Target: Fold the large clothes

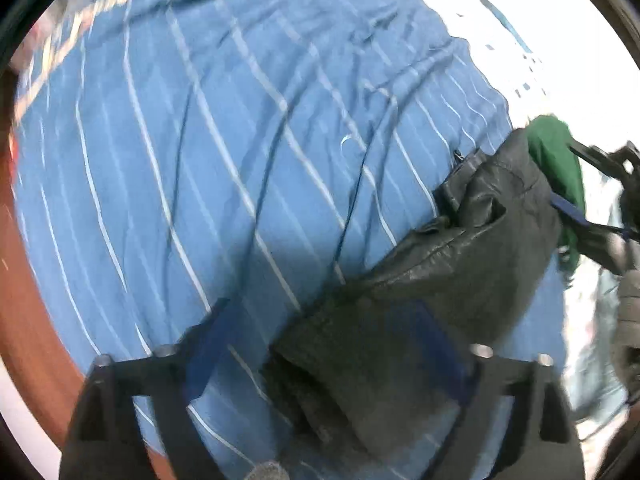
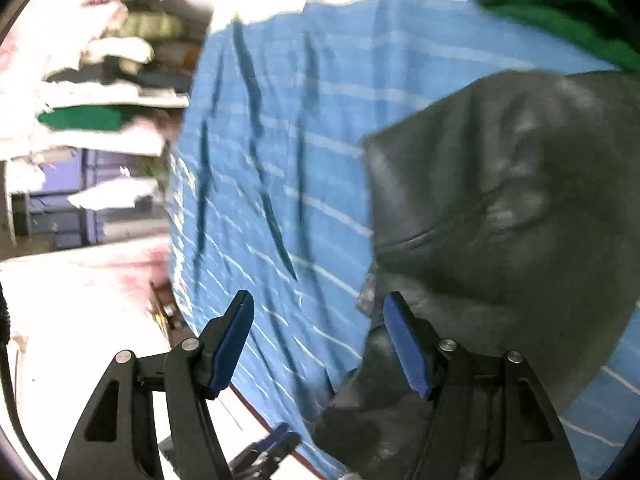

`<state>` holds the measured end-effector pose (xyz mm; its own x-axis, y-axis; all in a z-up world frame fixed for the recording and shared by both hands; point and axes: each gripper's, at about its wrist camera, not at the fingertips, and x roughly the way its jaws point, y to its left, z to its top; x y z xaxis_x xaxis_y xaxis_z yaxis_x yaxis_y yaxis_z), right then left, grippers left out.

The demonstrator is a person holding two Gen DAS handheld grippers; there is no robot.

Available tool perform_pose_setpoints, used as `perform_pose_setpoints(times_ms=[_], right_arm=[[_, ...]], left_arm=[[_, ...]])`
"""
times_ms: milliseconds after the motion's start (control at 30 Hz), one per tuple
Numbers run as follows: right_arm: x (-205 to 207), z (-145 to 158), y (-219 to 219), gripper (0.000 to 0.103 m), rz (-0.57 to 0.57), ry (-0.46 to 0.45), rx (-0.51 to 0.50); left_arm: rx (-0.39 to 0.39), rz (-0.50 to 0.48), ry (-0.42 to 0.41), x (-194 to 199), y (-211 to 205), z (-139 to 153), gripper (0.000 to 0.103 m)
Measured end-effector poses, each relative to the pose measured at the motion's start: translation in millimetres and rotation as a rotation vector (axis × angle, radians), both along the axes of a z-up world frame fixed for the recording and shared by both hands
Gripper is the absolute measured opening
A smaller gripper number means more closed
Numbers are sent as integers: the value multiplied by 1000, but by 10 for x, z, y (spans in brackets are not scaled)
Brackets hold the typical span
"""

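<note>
A black leather jacket (image 1: 448, 272) lies on a blue cloth with thin white stripes (image 1: 200, 140). My left gripper (image 1: 324, 344) is open, its fingers wide apart over the jacket's knit cuff end. In the right wrist view the jacket (image 2: 500, 200) fills the right side over the same blue cloth (image 2: 288, 140). My right gripper (image 2: 316, 340) is open, its right finger (image 2: 408, 348) against the jacket's edge, its left finger over the cloth. The right gripper also shows at the far right of the left wrist view (image 1: 600, 200), beside a green garment (image 1: 560, 168).
The green garment also shows at the top right of the right wrist view (image 2: 540, 0). Shelves with piled clothes (image 2: 100, 80) and blue bins (image 2: 80, 200) stand at the left. A reddish-brown table edge (image 1: 28, 300) borders the blue cloth.
</note>
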<state>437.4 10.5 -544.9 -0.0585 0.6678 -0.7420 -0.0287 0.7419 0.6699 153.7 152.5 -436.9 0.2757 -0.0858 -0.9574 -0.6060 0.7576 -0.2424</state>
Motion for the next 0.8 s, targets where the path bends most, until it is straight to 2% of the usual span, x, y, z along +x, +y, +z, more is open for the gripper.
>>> perform_pose_setpoints(times_ms=[67,133,233,300,333,433,500,600,633,700,800], right_arm=[[3,102,-485,69,-65,-50,-41],[27,89,-949,70,-119,-92,-108],[83,-206,-1767,71,-185,-77,-203],[195,-516,-2077,71,-201,-40,-202],[261,-687,-2180,71,-201,-18,-177],[516,-1235,-2325,71,-196,50,24],[660,-1423,-2270,71,-168,44,94],[814,-1519,-2064,69,-174,-12,202],[839,-1524,-2013,54,-175,-32,207],[822,-1517,-1963,34,-183,-50,182],[601,-1389,-2159,19,-301,-59,203]], left_arm=[[71,-59,37,119,-134,-111,91],[107,-96,86,210,-294,-351,91],[126,-97,173,273,-411,-853,94],[140,-80,186,282,-402,-1048,103],[133,-73,181,291,-387,-1071,103],[115,-59,174,298,-352,-1118,103],[125,-64,156,292,-344,-1141,103],[135,-54,140,254,-351,-1179,103],[141,-57,144,267,-395,-1181,103],[148,-70,157,248,-402,-1157,103],[166,-96,183,290,-414,-1088,103]])
